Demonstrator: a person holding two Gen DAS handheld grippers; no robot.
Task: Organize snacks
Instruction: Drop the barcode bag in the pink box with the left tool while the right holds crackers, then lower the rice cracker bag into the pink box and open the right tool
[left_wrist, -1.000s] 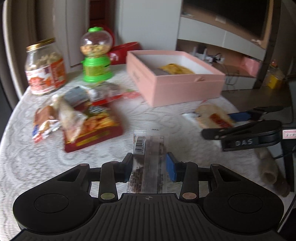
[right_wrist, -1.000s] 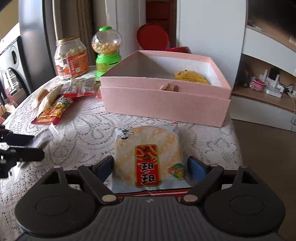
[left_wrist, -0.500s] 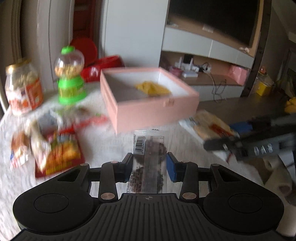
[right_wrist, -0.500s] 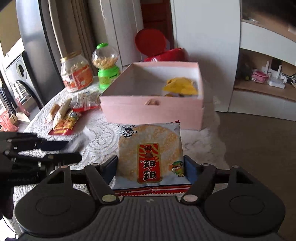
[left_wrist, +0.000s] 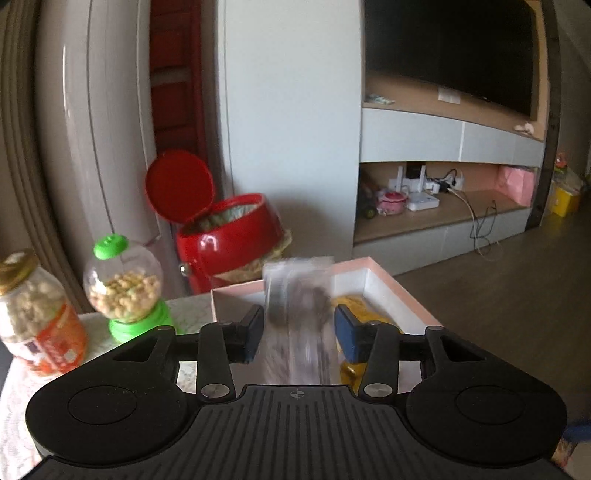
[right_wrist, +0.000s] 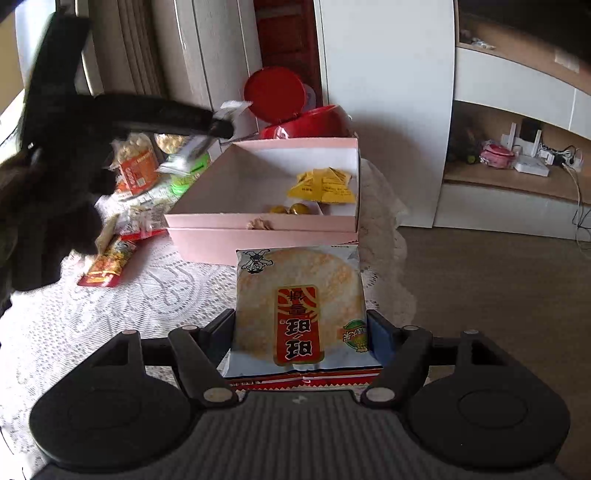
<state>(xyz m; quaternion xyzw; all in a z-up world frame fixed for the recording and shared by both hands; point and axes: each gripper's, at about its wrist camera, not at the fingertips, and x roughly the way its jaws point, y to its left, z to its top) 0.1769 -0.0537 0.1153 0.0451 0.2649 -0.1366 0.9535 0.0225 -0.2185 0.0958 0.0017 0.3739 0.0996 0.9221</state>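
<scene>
Pinching a clear packet (left_wrist: 297, 317) of dark snack, the left gripper (left_wrist: 298, 334) is raised above the near rim of the pink box (left_wrist: 406, 291), tilted up toward the red bin (left_wrist: 229, 236) (the packet is blurred). The right gripper (right_wrist: 301, 334) clamps a rice cracker bag (right_wrist: 299, 306) just short of the box's front wall. A second ago both sat lower, by the tablecloth (right_wrist: 110, 314). Bare box floor lies left of the yellow packets (right_wrist: 325, 184).
</scene>
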